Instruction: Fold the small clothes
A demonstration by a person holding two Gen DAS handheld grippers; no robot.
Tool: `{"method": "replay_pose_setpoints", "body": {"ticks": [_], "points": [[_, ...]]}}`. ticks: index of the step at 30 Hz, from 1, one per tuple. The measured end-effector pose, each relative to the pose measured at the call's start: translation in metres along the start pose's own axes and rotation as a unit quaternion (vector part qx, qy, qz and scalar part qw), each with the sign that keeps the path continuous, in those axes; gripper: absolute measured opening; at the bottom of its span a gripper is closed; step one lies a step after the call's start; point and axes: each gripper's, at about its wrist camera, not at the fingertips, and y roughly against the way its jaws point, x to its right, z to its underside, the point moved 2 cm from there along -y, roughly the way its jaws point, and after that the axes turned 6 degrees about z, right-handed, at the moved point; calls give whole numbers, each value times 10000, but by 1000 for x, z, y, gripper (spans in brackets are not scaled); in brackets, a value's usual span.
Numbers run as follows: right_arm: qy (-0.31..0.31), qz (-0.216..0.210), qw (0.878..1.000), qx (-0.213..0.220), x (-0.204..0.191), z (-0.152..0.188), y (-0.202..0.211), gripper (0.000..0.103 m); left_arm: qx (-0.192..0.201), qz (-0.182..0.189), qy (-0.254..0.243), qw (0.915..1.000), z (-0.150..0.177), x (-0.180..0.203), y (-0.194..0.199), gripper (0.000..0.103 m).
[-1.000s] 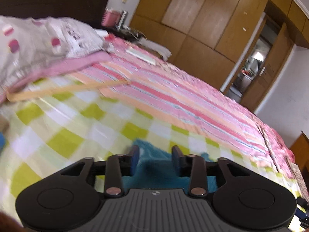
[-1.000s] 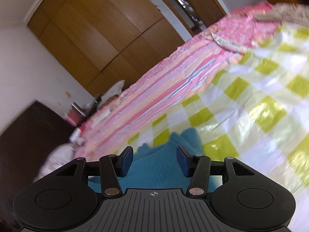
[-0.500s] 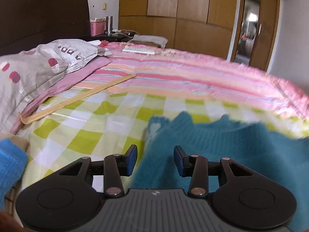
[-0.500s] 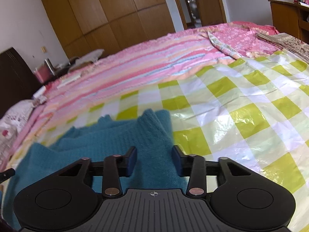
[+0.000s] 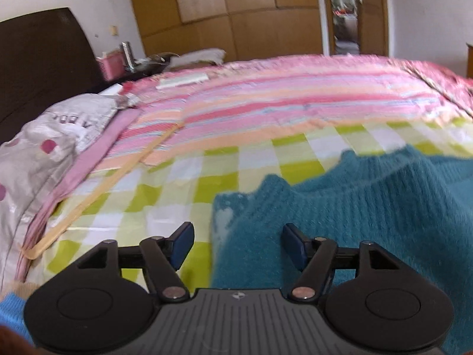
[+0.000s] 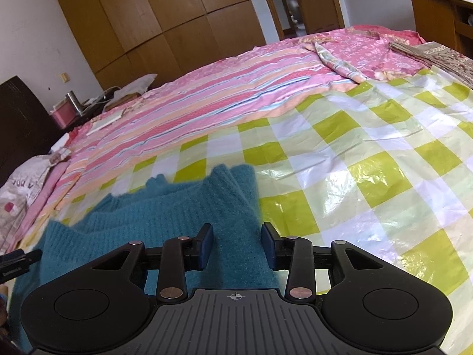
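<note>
A teal knitted sweater (image 5: 354, 207) lies flat on the green-and-white checked plastic sheet (image 5: 177, 201) on the bed; it also shows in the right wrist view (image 6: 165, 216). My left gripper (image 5: 238, 245) is open and empty, over the sweater's left edge. My right gripper (image 6: 236, 244) is open and empty, over the sweater's right part near its right edge. The checked sheet (image 6: 369, 177) spreads to the right of the sweater.
A pink striped bedspread (image 5: 280, 109) covers the far half of the bed. A grey pillow (image 5: 44, 139) lies at the left, with a wooden stick (image 5: 112, 180) beside it. A dark headboard (image 5: 41, 62), wooden wardrobes (image 6: 153, 20) and folded cloth (image 6: 428, 53) lie beyond.
Both grippers have levelled out and drawn back from the sweater, which now lies spread on the sheet. The left jaws have opened wider.
</note>
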Motion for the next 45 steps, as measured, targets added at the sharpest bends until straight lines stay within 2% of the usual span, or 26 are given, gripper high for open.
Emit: {"method": "replay_pose_setpoints", "body": {"ticks": [2, 4, 6, 12, 14, 17, 19, 21, 22, 24, 26, 31, 35, 38, 41, 45], "points": [[3, -35, 10000, -11, 1, 0, 1, 37, -79, 70, -112, 9999, 1, 2, -1, 70], [14, -68, 10000, -20, 0, 0, 3, 37, -135, 119, -104, 9998, 0, 2, -1, 63], [20, -101, 9999, -15, -1, 0, 5, 37, -177, 290, -1, 9994, -1, 2, 0, 46], [25, -128, 9999, -20, -3, -1, 8, 34, -95, 328, 245, 9991, -2, -2, 6, 21], [9, -139, 9999, 9, -3, -1, 8, 31, 3, 347, 401, 9986, -3, -7, 10, 18], [-48, -143, 9998, 103, -3, -3, 12, 20, 236, 302, 736, 9966, -2, -16, 22, 17], [-112, -177, 9996, 188, -3, -3, 14, 20, 448, 219, 1028, 9935, 2, -25, 30, 16], [-83, -112, 9996, 258, -6, -4, 13, 18, 486, 89, 1321, 9900, 7, -34, 28, 14], [-21, -16, 9997, 260, -7, -4, 9, 18, 406, -4, 1406, 9892, 8, -37, 23, 8], [-3, 191, 9997, 121, -7, -2, -3, 18, 217, -229, 1366, 9901, 12, -39, 11, 8], [31, 286, 9996, 18, -6, 0, -10, 18, 90, -216, 1458, 9890, 18, -40, 7, 8], [217, 412, 9988, 146, -13, -3, 2, 22, 272, -137, 1487, 9884, 25, -41, 28, 8], [232, 351, 9978, 509, -29, -11, 29, 22, 495, -194, 1512, 9871, 26, -45, 56, 11], [499, -64, 9971, 569, -58, -11, 46, 22, 648, -134, 1658, 9839, 32, -49, 80, 19], [854, -602, 9941, 291, -98, 3, 48, 22, 645, -52, 1849, 9806, 46, -51, 97, 30], [1240, -1215, 9846, -198, -156, 34, 28, 22, 589, -155, 2027, 9773, 69, -47, 113, 34]]}}
